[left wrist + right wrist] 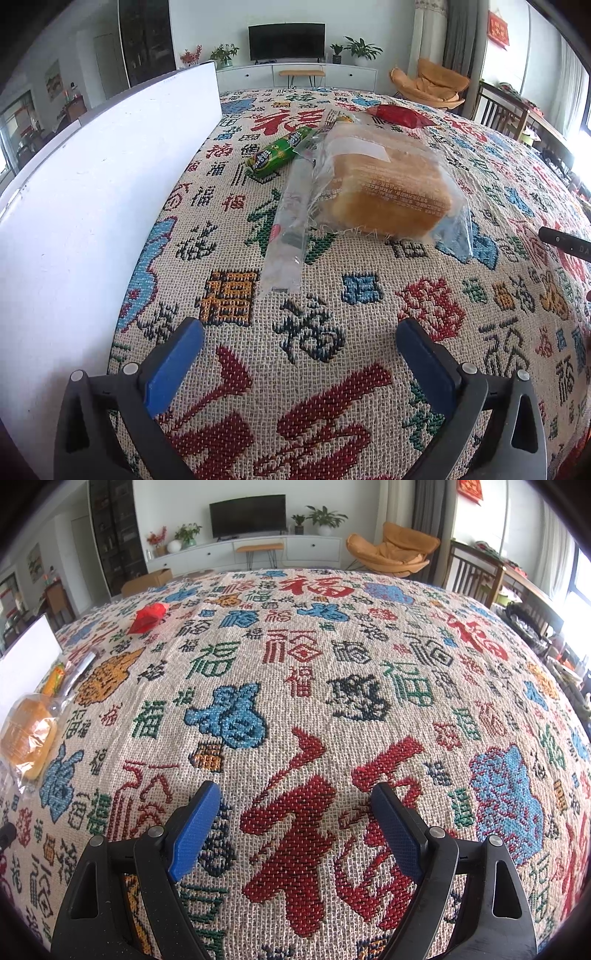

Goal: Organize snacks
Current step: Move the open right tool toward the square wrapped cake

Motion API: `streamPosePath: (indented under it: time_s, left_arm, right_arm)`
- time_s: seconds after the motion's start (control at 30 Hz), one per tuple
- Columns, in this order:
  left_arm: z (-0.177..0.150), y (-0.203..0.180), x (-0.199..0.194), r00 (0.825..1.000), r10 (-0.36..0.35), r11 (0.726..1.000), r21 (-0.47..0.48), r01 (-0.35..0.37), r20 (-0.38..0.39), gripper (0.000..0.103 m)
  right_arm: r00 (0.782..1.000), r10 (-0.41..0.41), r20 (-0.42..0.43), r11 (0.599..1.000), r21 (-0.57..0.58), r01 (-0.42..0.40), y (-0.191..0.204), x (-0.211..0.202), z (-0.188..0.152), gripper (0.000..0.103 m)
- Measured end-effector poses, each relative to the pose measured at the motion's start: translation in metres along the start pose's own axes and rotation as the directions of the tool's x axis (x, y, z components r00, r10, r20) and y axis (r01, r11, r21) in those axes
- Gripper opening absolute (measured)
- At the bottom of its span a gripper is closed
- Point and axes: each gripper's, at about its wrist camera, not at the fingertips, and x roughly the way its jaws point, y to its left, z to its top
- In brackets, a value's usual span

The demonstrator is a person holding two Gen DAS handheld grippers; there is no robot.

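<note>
Patterned tablecloth (332,295) under green snack tube (280,155), long axis slanting away rightward; both hand-held grippers (299,347) (295,816) spread, empty.

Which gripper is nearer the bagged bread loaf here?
Left. The left gripper faces the bread loaf, which lies just ahead on the cloth. The right gripper is off to the loaf's right; there the loaf shows only at the far left edge.

Patterned tablecloth (332,686), television (286,41), orange chair (391,552), houseplants (362,50)
</note>
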Motion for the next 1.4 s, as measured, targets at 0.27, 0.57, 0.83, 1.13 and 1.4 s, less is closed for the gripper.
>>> streamPosePath:
  time_s: [0.27,0.57,0.83,1.13,1.4]
  left_arm:
    - [0.000,0.000,0.000,1.000,-0.001,1.000,0.000,0.001,0.000,0.103]
    - [0.000,0.000,0.000,1.000,-0.003,1.000,0.000,0.003,0.001,0.103]
    - [0.001,0.000,0.000,1.000,-0.005,1.000,0.000,0.005,0.001,0.103]
    - [0.001,-0.001,0.001,1.000,-0.005,1.000,0.000,0.005,0.001,0.103]
    - [0.002,-0.001,0.001,1.000,-0.005,1.000,0.000,0.005,0.001,0.103]
  right_arm:
    - [0.879,0.459,-0.131,0.885,0.157,-0.439,0.080,-0.018,0.026,0.086]
    - [0.952,0.289,-0.098,0.851,-0.429,-0.302,0.290,-0.033,0.077,0.085]
    - [0.992,0.082,-0.095,0.780,-0.614,-0.124,0.235,-0.009,0.043,0.085]
    - [0.988,0.133,0.074,0.923,-0.374,-0.096,0.084,-0.065,0.029,0.085]
    - [0.993,0.114,0.030,0.990,-0.089,-0.111,0.008,-0.039,-0.033,0.085]
